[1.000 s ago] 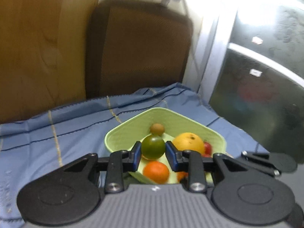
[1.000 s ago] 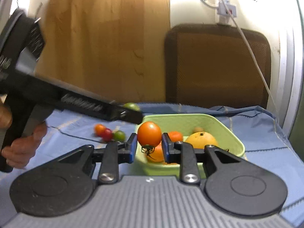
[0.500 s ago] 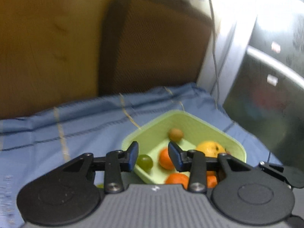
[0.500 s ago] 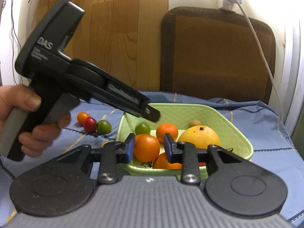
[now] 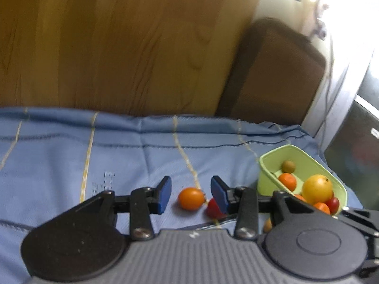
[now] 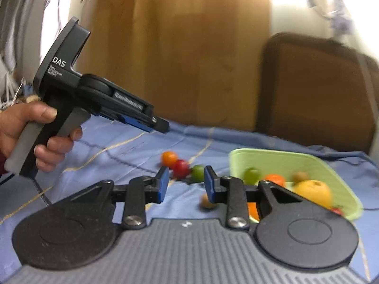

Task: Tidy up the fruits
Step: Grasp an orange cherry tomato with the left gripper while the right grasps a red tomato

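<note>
Blue cloth (image 5: 132, 156) w/ loose fruit and a tray on it.
We see the cloth spread flat, thin yellow and dark stripes crossing it, wood panel behind. Directly on it: an orange tomato (image 5: 191, 198) w/ a red tomato (image 5: 212, 209) just beside it; in the right wrist view a green fruit (image 6: 197, 172) sits next to the red, so the three make a short row. We also spot a small brownish fruit (image 6: 206, 202) alone, nearer the cam, blurry. A green tray (image 5: 267, 165) sits on the cloth to the right of the row, apart from it.
</note>
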### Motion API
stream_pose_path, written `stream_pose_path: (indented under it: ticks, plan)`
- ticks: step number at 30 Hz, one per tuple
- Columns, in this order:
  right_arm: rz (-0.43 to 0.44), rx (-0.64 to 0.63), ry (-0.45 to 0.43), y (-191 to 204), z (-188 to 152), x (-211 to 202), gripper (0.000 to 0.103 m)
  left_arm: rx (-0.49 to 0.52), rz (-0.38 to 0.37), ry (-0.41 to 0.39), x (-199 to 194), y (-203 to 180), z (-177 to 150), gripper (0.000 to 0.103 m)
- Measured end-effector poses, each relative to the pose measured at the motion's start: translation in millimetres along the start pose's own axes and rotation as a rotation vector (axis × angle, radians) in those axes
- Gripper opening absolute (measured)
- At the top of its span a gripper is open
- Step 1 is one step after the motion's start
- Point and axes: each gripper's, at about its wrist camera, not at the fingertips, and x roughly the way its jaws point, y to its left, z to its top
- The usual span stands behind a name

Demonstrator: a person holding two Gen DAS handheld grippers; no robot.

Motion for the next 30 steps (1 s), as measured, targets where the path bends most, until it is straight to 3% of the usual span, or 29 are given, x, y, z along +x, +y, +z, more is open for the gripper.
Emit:
stream_pose_path:
  ticks: [3,11,14,16,21,23,24,26,30]
  plan:
    - [0.010,-0.025,0.093,5.5,12.7,36.2,0.035,-0.058,-0.013,0.012,10.0,13.4,3.5,0.038]
    - [-0.024,-0.353,0.252,37.7,25.5,111.4,0.036,-0.057,-0.019,0.005,14.8,26.7,11.8,0.042]
    - [-0.081,-0.505,0.278,44.3,15.1,123.9,0.032,-0.034,-0.016,0.012,18.0,24.0,10.8,0.043]
    - [-0.079,-0.530,0.258,43.7,11.0,117.2,0.031,-0.016,-0.027,0.020,21.1,21.5,8.9,0.044]
    - [-0.039,-0.383,0.151,40.4,4.5,64.8,0.031,0.056,-0.018,0.064,38.3,3.6,-1.0,0.046]
    - [-0.023,-0.299,0.127,40.4,-3.0,45.8,0.031,0.104,0.016,0.091,48.6,-6.8,-6.0,0.042]
    - [-0.014,-0.255,0.122,39.5,-6.7,38.1,0.031,0.126,0.032,0.099,53.0,-10.5,-8.6,0.033]
    - [0.014,-0.149,0.118,34.8,-13.0,25.6,0.031,0.167,0.064,0.093,55.6,-19.1,-13.8,0.031]
    - [0.006,0.001,0.094,25.9,-21.2,4.6,0.031,0.140,0.063,0.090,33.8,-23.2,-21.4,0.031]
